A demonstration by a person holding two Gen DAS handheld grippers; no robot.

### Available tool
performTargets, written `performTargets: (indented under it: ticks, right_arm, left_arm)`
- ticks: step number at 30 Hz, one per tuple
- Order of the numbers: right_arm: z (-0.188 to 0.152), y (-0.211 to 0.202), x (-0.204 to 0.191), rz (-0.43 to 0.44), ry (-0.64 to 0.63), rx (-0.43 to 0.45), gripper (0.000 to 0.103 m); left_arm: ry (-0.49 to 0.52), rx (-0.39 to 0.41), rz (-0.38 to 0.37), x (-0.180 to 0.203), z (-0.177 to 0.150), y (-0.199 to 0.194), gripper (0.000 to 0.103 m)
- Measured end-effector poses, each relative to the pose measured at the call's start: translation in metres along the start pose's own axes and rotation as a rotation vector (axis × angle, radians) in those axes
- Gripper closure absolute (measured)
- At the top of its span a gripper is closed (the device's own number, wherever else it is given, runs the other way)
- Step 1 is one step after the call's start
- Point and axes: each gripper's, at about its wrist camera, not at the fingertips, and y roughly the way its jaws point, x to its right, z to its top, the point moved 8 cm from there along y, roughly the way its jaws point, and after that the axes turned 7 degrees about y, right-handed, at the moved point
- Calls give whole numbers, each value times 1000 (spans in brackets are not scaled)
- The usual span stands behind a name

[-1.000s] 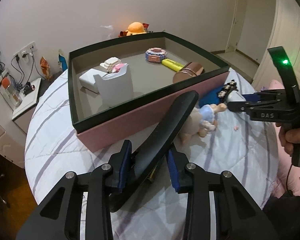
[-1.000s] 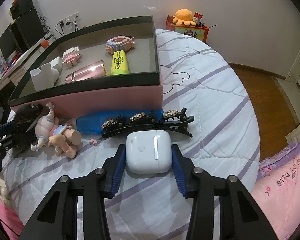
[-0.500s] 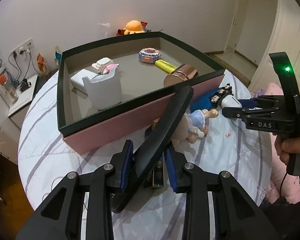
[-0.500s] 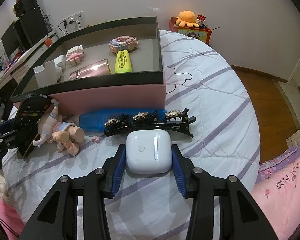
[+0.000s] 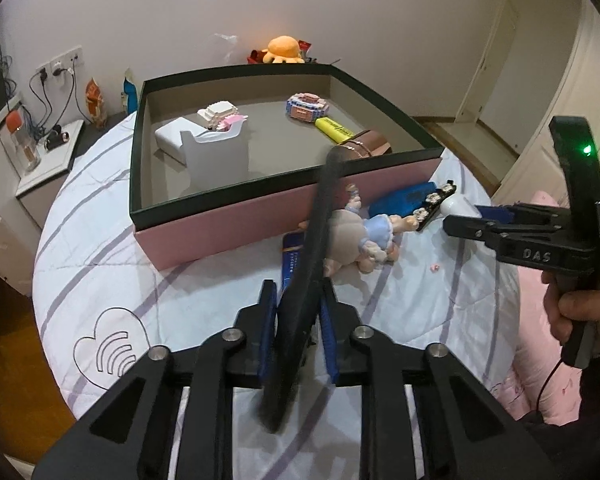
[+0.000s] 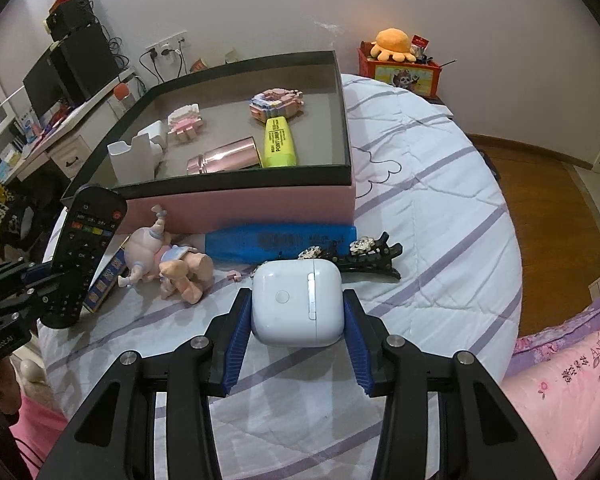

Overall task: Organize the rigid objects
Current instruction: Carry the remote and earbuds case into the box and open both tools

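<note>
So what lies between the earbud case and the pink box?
In the right wrist view, a black hair clip and a blue ruler-like strip lie between earbud case and pink box.

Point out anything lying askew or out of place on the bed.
The doll lies tipped over, legs up against the pink box, partly on a small blue packet. A tiny pink piece sits loose on the bedspread.

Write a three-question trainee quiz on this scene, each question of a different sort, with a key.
1. True or false: the yellow highlighter lies inside the box.
2. Which thing does the right gripper clamp? A) doll B) white earbud case C) hair clip
3. Fill in: the left gripper is shut on the black ____.

Key:
1. True.
2. B, the white earbud case; the doll and hair clip lie on the bed.
3. Remote control.
</note>
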Motion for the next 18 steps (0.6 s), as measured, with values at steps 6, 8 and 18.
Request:
performTargets:
  ticks: [6,8,18]
  right_arm:
    - [-4,0,1,4,3,-5,58]
    - [-3,-3,1,9,1,0,58]
    - [2,-15,-19,59,-23,21,58]
  left_arm:
    - [2,8,-4,9,2,-5,86]
    - [4,18,-3,11,4,-11,86]
    - [-28,65,6,10,14,-33,86]
